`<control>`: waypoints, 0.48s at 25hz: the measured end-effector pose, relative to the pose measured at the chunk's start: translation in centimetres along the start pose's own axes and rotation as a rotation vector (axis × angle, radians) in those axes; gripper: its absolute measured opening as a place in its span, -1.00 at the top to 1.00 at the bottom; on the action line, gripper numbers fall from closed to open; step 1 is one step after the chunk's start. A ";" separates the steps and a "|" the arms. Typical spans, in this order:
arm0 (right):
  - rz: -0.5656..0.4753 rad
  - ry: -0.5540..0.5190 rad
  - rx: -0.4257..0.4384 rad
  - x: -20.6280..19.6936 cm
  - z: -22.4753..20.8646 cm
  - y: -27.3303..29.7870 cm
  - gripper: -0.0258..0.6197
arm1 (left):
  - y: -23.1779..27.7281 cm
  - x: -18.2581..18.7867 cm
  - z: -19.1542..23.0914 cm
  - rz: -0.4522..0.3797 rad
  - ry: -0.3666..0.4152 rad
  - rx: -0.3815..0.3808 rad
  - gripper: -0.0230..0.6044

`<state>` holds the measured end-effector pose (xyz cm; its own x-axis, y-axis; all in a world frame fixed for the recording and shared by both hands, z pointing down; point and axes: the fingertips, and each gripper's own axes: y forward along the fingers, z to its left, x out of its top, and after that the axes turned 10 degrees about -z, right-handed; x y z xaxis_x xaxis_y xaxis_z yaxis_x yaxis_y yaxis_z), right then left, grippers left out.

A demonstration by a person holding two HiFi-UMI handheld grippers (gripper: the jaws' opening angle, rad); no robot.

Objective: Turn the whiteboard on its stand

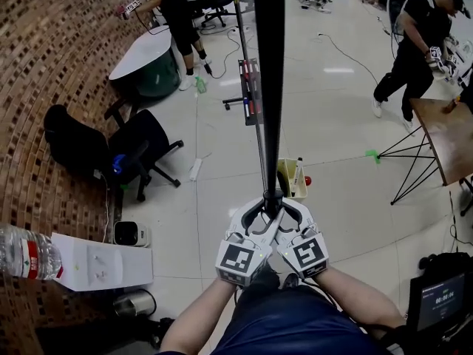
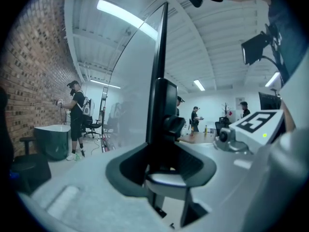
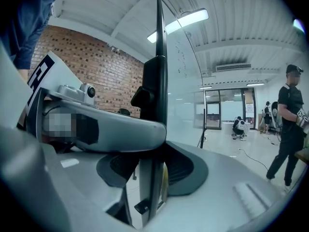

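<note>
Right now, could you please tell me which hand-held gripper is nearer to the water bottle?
Left. The left hand-held gripper clamps the whiteboard edge nearer the water bottle; the right hand-held gripper clamps it alongside, farther off.

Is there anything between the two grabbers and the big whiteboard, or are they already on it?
Nothing is in the way. The left gripper and the right gripper sit side by side, and both are already clamped on the near edge of the tall black-framed whiteboard.
</note>
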<state>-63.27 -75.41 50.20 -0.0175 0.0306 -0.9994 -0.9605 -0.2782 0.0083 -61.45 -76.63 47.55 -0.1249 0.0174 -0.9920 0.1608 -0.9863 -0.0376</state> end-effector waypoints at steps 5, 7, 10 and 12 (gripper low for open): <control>-0.009 0.002 0.015 -0.3 2.5 -1.5 0.41 | -2.6 -0.4 -1.1 0.014 0.016 0.021 0.40; -0.017 0.006 0.022 -0.5 3.4 -2.3 0.41 | -3.5 -0.4 -1.9 0.026 0.015 0.029 0.40; -0.023 0.013 0.026 -0.7 4.4 -3.9 0.41 | -4.8 -0.8 -3.3 0.034 0.018 0.029 0.40; -0.025 0.017 0.028 -0.5 4.8 -4.8 0.41 | -5.3 -0.9 -4.2 0.028 0.017 0.026 0.40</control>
<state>-59.96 -69.46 50.86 0.0107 0.0212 -0.9997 -0.9679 -0.2510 -0.0157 -58.09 -70.74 48.17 -0.1039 -0.0078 -0.9946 0.1380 -0.9904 -0.0067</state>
